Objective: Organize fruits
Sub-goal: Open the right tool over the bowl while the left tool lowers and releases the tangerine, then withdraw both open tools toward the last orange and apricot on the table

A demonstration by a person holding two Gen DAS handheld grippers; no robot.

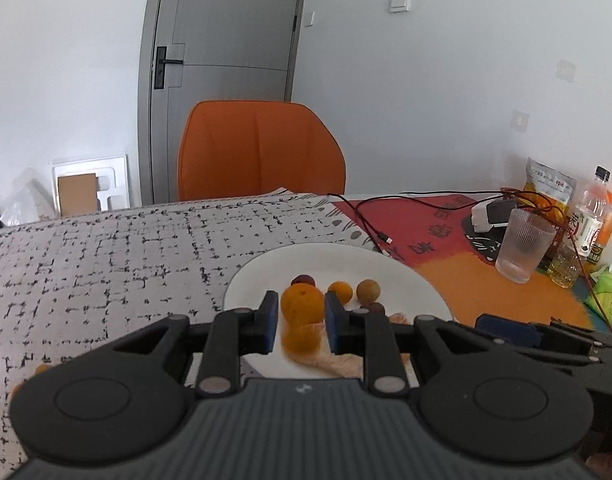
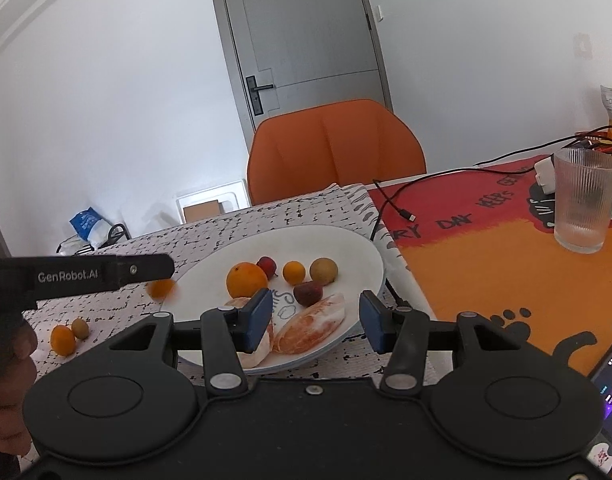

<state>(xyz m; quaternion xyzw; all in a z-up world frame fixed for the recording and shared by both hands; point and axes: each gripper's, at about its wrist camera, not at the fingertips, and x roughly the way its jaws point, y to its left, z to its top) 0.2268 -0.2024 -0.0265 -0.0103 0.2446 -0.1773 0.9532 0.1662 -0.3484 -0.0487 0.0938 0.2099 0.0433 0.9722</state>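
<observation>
left claw: the left gripper (image 1: 300, 318) has its jaws narrow, pinching what looks like a small orange (image 1: 299, 340). It's blurry, so I can't swear the pads are pressing on it.
why it's there: the claw sits right at the plate (image 2: 346, 240) edge, around 9 o'clock. My guess is this fruit is about to join the pile.
left pose: tilted a bit nose-down and reaching in from the plate's 9 o'clock side. A hand (image 2: 9, 360) is wrapped round the grip.
right claw: the right gripper (image 2: 316, 312) is about half open with nothing between the pads. It hangs over the plate's 6 o'clock rim, also angled slightly down. Looks like it's just waiting its turn.
on the plate: a big orange (image 2: 246, 280) at roughly 10 o'clock, smaller round fruits across 12 to 1, and peeled citrus segments (image 2: 312, 326) down at 6.
still loose: a tiny orange (image 2: 62, 340) and a greenish fruit (image 2: 80, 328) touching each other on the tablecloth (image 1: 105, 248), out past 8 o'clock from the plate. I reckon those go next.
</observation>
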